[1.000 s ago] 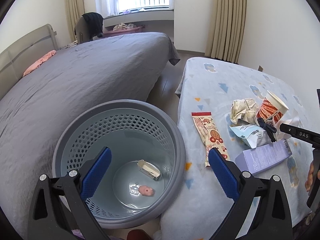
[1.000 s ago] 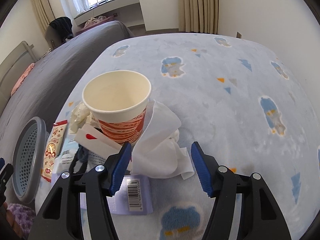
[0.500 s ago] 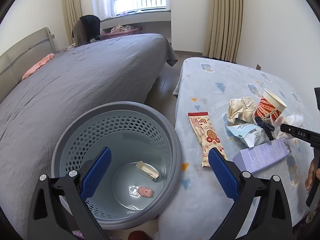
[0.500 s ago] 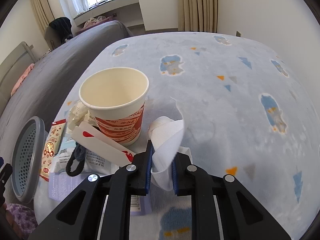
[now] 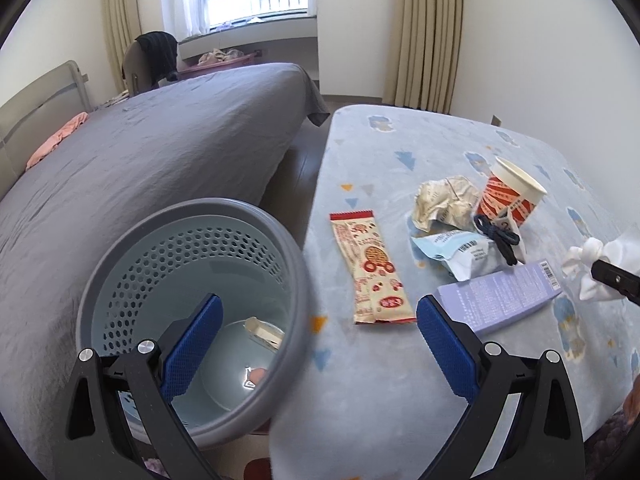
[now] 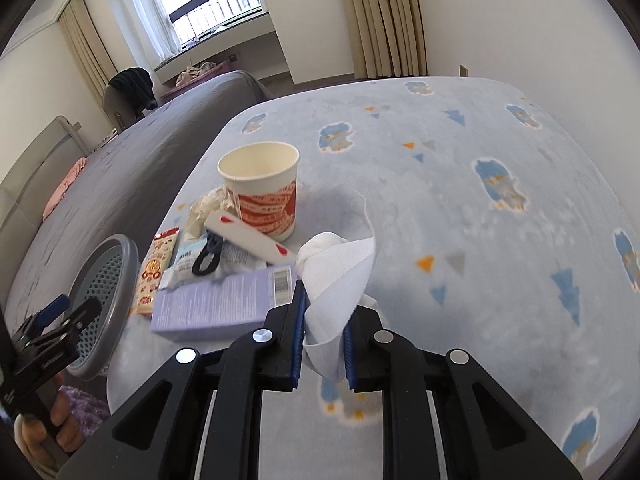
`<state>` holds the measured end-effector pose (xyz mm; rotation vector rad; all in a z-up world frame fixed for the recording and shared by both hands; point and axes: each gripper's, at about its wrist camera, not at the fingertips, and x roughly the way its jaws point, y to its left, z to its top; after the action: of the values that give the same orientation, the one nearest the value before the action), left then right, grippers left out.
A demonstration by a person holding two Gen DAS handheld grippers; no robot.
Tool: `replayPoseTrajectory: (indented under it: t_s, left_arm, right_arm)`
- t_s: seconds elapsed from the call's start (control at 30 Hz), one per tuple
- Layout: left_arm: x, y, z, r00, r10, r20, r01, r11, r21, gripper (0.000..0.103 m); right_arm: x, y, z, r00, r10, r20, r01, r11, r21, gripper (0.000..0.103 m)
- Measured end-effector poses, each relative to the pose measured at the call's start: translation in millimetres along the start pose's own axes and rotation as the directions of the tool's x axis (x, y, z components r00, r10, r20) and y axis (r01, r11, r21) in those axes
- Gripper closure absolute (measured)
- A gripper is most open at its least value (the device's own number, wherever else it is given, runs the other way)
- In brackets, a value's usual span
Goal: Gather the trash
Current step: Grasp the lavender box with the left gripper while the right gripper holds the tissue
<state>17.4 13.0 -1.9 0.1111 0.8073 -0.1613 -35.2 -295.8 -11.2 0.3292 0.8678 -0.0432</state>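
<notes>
My right gripper [image 6: 322,330] is shut on a white tissue [image 6: 336,276] and holds it above the blue blanket [image 6: 460,208]; the tissue also shows in the left wrist view [image 5: 600,264]. My left gripper [image 5: 316,344] is open and empty, over the edge between the grey trash basket [image 5: 120,248] and the blanket. On the blanket lie a red snack wrapper [image 5: 372,268], a purple box [image 5: 500,292], a pale blue packet [image 5: 460,256], crumpled paper [image 5: 440,204], a black hair tie [image 5: 498,236] and a red paper cup [image 5: 510,200].
The basket holds a small box [image 5: 264,330] and a pink scrap [image 5: 256,376]. A grey bed [image 5: 140,160] lies to the left. A wall and curtains [image 5: 428,32] stand behind. A white card [image 6: 248,236] leans by the cup.
My right gripper closed on the white tissue and lifted it off the blanket, pulling back from the cup. My left gripper shifted right, toward the blanket's edge.
</notes>
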Motion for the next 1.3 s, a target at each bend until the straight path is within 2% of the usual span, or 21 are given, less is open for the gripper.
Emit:
replayPoseTrajectory:
  t_s: [0.27,0.67,0.9,1.07,1.3]
  left_arm:
    - [20.8,-24.6,3.1,0.999,0.017,-0.045,-0.015,1.000,0.024,0.007]
    - [62.0,-34.4,19.8,0.990,0.086,-0.107,-0.076,0.993,0.095,0.007]
    - [75.1,-40.5,20.3,0.989,0.032,-0.148,-0.014,0.992,0.127,0.007]
    - [65.9,-46.7,8.7,0.987,-0.026,-0.157,0.047,0.989,0.137,0.007]
    - [51.1,-60.1,-11.8,0.983,-0.064,-0.173,0.092,0.984,0.156,0.007]
  right_arm:
    - [-12.2,-13.5,-23.4,1.000,0.021,-0.010,-0.021,0.999,0.028,0.087]
    - [-21.1,-19.1,-19.2,0.995,0.098,0.015,-0.099,0.994,0.039,0.087]
    - [-26.4,-19.3,-17.9,0.991,0.128,0.026,-0.129,0.991,0.047,0.087]
    - [-30.5,-22.7,-17.2,0.991,0.128,0.040,-0.130,0.990,0.058,0.087]
    - [-39.4,-27.8,-16.7,0.990,0.127,0.062,-0.131,0.989,0.072,0.087]
